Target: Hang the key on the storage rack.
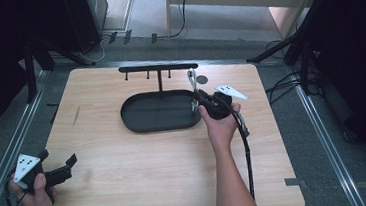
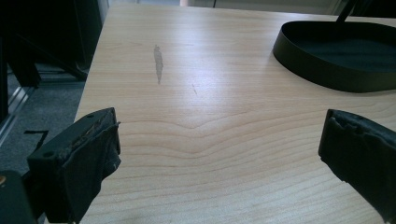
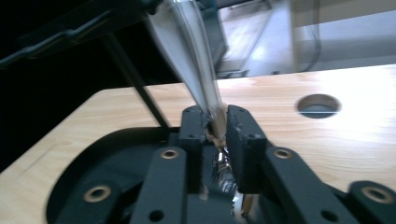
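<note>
Right gripper (image 3: 215,122): fingers (image 3: 192,135) closed on a thin loop strap (image 3: 187,51), pale and glossy, pinched at its lower end where a small metal fitting hangs below the pads. In the high view the strap (image 1: 192,77) rises from the right gripper (image 1: 200,99) above the right end of the black oval tray (image 1: 137,124), just beside the T-shaped hanger stand (image 1: 158,67) with its small pegs under the crossbar. Can't identify what's attached at the bottom of the strap, too blurred. Handling guess: very light, soft and floppy, probably a bit slick given the sheen, so it will swing and twist with any quick motion. The current hold low near the fitting looks sensible: it keeps the loop upright and open at the top for a peg. Gripping higher would likely collapse the loop. Not fragile, but a thin band can slip out of flat pads if tugged sideways. Left gripper (image 2: 219,149): fingers (image 2: 79,158) wide open, holding nothing, parked over bare desk (image 2: 210,84) at the near left corner, well apart from the tray (image 2: 327,74). In the high view the left gripper (image 1: 59,171) sits in the hand (image 1: 36,196) at the desk (image 1: 128,188) edge. A round cable hole (image 3: 319,105) in the desk is near the stand's right side.
</note>
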`<state>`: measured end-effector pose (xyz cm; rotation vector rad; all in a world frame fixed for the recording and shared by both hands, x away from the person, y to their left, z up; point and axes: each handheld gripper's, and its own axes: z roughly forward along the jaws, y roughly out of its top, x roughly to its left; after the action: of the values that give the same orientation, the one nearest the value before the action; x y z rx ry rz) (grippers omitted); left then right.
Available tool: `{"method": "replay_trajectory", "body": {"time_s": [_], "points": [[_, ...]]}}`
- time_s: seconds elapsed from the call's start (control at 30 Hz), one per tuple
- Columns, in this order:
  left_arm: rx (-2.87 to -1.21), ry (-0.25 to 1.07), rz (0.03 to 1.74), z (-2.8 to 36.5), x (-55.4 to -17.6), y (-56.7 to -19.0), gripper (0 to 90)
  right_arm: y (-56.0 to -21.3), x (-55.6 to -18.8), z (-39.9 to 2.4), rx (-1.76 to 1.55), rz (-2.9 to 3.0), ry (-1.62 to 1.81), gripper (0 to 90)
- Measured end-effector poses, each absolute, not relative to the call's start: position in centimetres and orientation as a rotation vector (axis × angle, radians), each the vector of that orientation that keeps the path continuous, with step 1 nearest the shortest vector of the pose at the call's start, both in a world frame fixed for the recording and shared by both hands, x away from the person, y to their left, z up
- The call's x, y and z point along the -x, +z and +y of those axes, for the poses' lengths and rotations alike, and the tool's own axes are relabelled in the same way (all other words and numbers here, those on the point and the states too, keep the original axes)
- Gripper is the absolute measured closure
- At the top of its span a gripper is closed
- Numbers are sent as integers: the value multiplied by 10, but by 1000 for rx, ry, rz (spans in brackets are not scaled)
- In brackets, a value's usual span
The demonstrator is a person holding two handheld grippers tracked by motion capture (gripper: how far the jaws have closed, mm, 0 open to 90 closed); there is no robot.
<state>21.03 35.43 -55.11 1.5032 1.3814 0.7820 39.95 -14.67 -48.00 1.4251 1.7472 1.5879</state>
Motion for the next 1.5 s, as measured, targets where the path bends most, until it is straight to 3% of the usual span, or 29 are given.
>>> {"method": "replay_trajectory", "body": {"time_s": [0.37,0.8,0.9,0.93,0.97,1.1,1.17,1.5], "points": [[-1503,782,1382,354,-210,-551,0,-476,-396,-159,-1415,1721,1501,704],[-1498,781,1381,354,-210,-551,0,-470,-375,-186,-1269,1696,1396,407],[-1501,781,1382,354,-210,-551,0,-470,-364,-199,-1300,1685,1356,271],[-1500,782,1382,354,-210,-551,0,-470,-364,-199,-1300,1685,1356,271],[-1500,781,1383,354,-210,-551,0,-471,-356,-208,-1348,1674,1315,165],[-1501,782,1383,354,-210,-551,0,-475,-343,-220,-1352,1668,1270,124],[-1503,783,1383,354,-210,-551,0,-480,-330,-236,-1365,1667,1299,13],[-1500,777,1385,354,-210,-551,0,-497,-298,-273,-1384,1628,1263,0]]}}
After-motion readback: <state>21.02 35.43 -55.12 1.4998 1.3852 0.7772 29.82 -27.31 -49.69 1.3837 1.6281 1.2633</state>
